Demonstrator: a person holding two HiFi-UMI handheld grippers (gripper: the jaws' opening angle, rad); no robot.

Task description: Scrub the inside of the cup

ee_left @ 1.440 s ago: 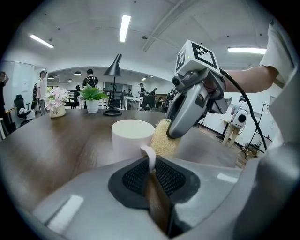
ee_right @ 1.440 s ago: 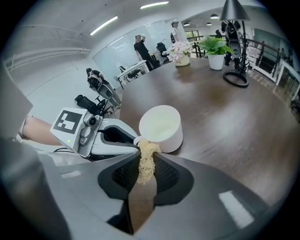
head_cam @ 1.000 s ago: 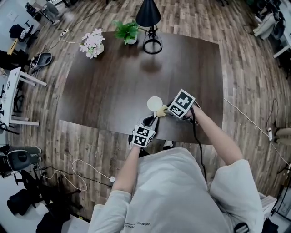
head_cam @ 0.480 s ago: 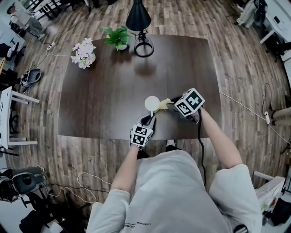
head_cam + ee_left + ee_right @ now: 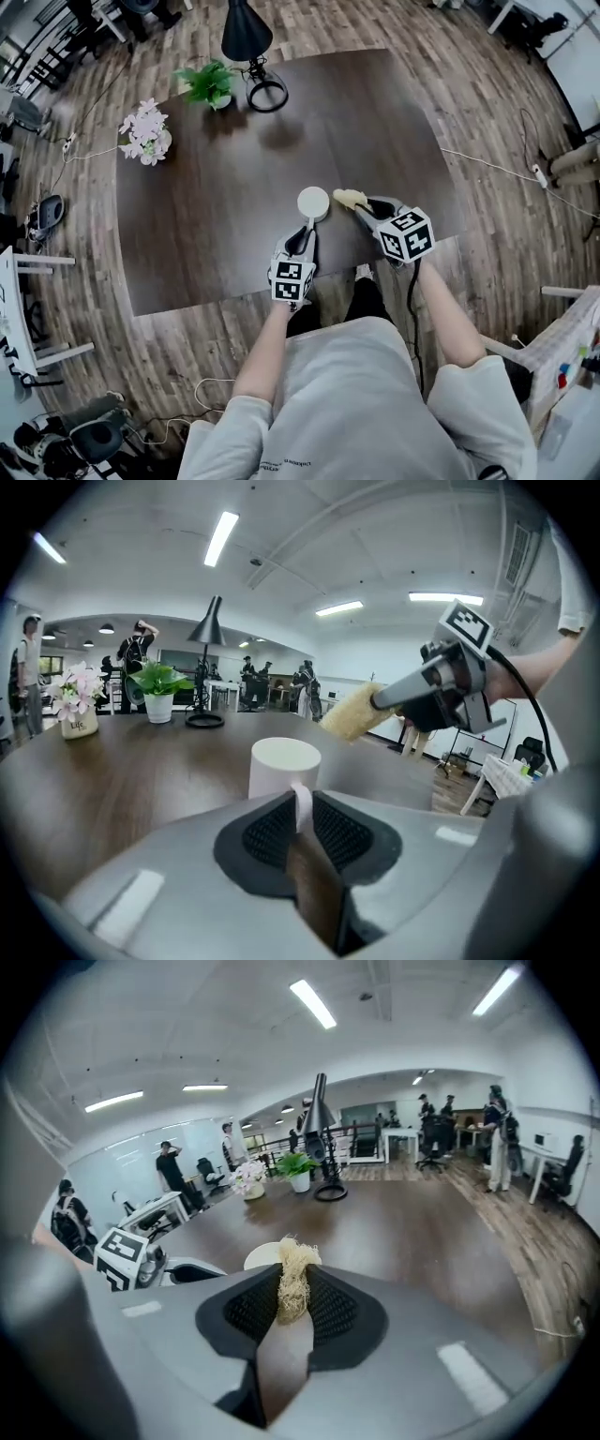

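Left hand-held gripper (image 5: 302, 240) clamps the cup (image 5: 313, 202) by its handle; right hand-held gripper (image 5: 368, 209) grips a loofah (image 5: 349, 198) — just right of the rim.

- A light grey short-sleeved T-shirt (image 5: 356, 403) with small dark print near its hem is worn.
- The grey left tool (image 5: 307, 230) and grey right tool (image 5: 364, 208) are each topped by a black-and-white marker cube (image 5: 292, 279) and lined with black ribbed pads (image 5: 267, 832).
- A thin black cable (image 5: 410, 309) is seen along the right forearm.

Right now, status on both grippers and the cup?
Left gripper shut on cup handle. Right gripper shut on loofah scrubber, just off the rim, not yet inside. Nothing between scrubber and cup mouth.
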